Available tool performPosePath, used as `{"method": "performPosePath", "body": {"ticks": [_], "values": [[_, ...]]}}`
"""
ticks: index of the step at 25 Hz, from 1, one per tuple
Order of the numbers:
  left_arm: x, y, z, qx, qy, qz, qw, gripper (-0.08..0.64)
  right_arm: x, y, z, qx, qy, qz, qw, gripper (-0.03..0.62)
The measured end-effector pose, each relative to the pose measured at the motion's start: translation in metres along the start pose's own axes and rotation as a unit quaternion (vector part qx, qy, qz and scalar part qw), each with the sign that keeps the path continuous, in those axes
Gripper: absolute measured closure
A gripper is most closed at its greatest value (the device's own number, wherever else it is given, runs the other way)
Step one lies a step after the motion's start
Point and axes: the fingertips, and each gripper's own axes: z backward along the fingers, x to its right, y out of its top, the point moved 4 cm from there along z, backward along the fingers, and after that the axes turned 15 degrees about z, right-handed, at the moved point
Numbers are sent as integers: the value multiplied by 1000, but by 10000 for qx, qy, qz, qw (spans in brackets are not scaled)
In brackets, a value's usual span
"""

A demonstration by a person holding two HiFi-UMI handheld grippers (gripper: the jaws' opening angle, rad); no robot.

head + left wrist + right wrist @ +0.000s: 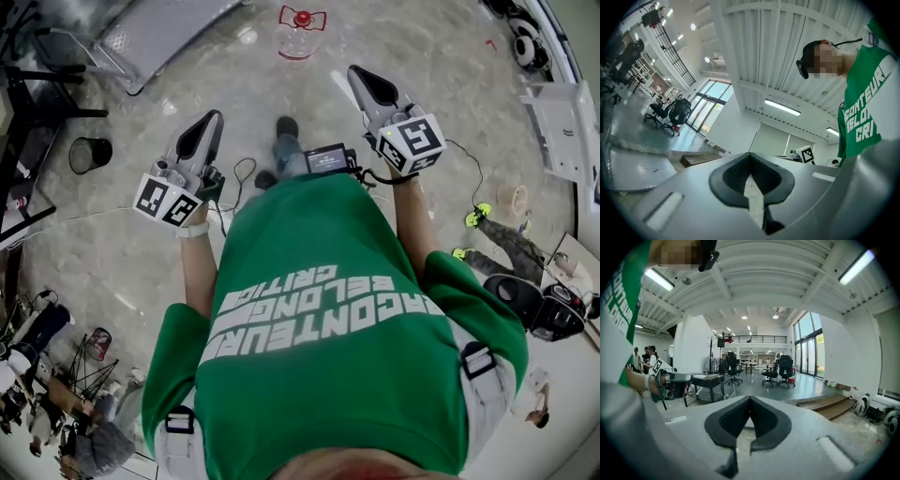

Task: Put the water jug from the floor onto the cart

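While on floor (441, 66) (ahead), water jug (299, 37) beyond fingers (201, 139)

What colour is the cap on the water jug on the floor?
Red: the cap tops a clear water jug, seen best in the head view.

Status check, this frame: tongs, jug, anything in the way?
Left tongs shut, empty. Right tongs shut, empty. Water jug on floor ahead, untouched. No obstacle seen between.

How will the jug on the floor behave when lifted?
The jug looks like clear, smooth plastic, so it is probably slippery. It stands upright and looks squat, so it is unlikely to tip. How full it is cannot be seen, so its weight is uncertain.
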Motion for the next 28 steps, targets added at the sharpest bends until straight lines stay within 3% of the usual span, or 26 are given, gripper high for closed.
{"method": "performPosePath", "body": {"ticks": [12,28], "values": [[-44,48,-73,-14,269,-174,9995,545,84,-16,-76,-15,141,-189,9997,598],[-72,54,-147,-193,460,-206,9985,545,148,-56,-120,-197,300,-489,9982,598]]}}
